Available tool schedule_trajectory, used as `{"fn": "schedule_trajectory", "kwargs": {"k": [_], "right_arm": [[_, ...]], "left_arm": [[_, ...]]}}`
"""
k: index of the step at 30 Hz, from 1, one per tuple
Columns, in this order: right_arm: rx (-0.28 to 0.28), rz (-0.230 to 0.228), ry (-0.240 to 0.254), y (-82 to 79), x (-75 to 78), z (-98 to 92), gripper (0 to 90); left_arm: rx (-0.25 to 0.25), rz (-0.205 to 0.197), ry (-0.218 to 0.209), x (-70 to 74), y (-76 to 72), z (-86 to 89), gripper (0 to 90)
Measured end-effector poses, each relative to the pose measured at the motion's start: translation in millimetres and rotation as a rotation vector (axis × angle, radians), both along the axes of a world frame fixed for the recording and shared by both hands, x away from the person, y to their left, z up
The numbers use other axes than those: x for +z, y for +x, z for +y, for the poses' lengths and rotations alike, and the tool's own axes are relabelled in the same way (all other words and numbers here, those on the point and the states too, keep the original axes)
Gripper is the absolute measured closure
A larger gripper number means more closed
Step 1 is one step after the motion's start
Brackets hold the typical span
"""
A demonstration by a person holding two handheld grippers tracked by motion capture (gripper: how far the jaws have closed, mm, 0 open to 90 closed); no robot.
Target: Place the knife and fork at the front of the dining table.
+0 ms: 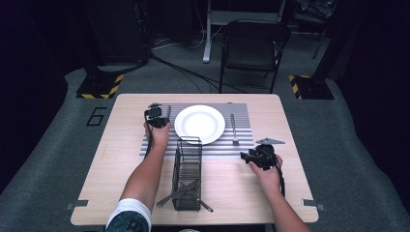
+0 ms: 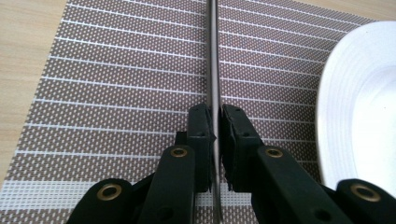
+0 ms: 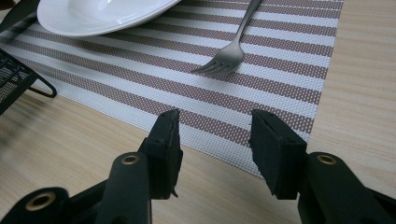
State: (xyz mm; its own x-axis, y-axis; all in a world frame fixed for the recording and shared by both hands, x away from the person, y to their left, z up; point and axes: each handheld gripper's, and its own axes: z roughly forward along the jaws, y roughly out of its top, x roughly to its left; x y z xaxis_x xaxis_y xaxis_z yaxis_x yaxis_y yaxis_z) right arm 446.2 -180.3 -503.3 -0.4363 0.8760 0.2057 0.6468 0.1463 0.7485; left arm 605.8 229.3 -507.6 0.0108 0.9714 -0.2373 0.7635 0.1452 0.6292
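Note:
A striped placemat (image 1: 241, 145) lies on the wooden table with a white plate (image 1: 199, 123) in its middle. My left gripper (image 1: 154, 115) is low over the mat just left of the plate (image 2: 359, 107). It (image 2: 215, 116) is shut on a thin metal knife (image 2: 212, 70), seen edge-on and running away along the placemat (image 2: 116, 93). A fork (image 1: 233, 128) lies right of the plate, tines toward me. My right gripper (image 1: 254, 157) hovers over bare wood near the mat's front right corner. It (image 3: 215, 126) is open and holds nothing, with the fork (image 3: 229, 58) ahead of it.
A black wire cutlery rack (image 1: 187, 171) stands in front of the plate, with utensils (image 1: 183, 193) sticking out near the front edge. Its corner (image 3: 11, 79) sits left of my right gripper. A folding chair (image 1: 254, 46) stands beyond the table.

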Motion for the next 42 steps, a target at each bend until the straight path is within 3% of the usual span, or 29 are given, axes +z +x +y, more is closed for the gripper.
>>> {"fn": "schedule_trajectory", "kwargs": {"k": [13, 23, 27, 34, 42], "right_arm": [[0.002, -0.008, -0.004, 1.2, -0.3, -1.0, 52.7], [0.000, -0.006, -0.007, 1.5, -0.5, -0.7, 52.7], [0.001, -0.008, -0.008, 1.8, -0.4, -1.0, 52.7], [-0.004, -0.005, -0.013, 1.8, -1.2, -3.0, 52.6], [-0.001, -0.006, -0.014, 1.1, 0.0, -0.4, 52.4]], "left_arm": [[-0.028, -0.018, 0.015, 4.6, -1.0, 7.2, 82.9], [-0.055, -0.021, 0.016, 6.0, -6.3, 10.4, 77.6], [-0.073, -0.039, 0.009, 12.5, -12.5, 14.0, 73.5], [-0.160, -0.070, -0.006, 24.6, -27.2, 22.8, 61.4], [-0.219, -0.095, 0.021, 37.1, -46.4, 33.3, 49.1]]}}
